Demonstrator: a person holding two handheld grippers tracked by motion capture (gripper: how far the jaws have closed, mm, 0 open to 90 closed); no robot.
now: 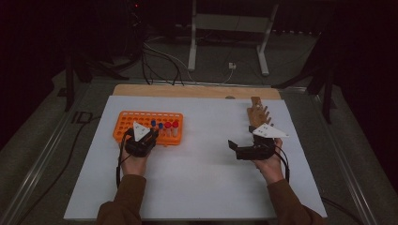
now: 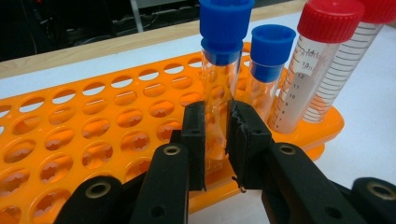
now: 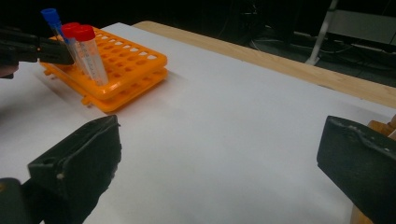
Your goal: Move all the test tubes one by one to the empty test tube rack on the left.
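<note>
Left tool (image 2: 217, 140) clamps the blue-capped tube (image 2: 219, 79) low, keeping it upright in the rack (image 2: 93, 135); right tool (image 3: 219, 154) idles released at 3 o'clock.

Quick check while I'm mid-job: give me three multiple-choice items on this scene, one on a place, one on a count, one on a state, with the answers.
1. Where does the orange rack stand on the white sheet?
A. on the person's left side
B. on the person's right side
C. at the near edge

2. How many red-capped tubes stand in the rack?
A. none
B. two
C. five

3. How does the left gripper stand?
A. wide open above the rack
B. shut on the near blue-capped tube
C. shut on a red-capped tube

Answers: 1 A, the high view shows the rack at left, by the left hand. 2 B, the left gripper view shows two red caps beside two blue ones. 3 B, both pads press the clear tube under the nearer blue cap.
</note>
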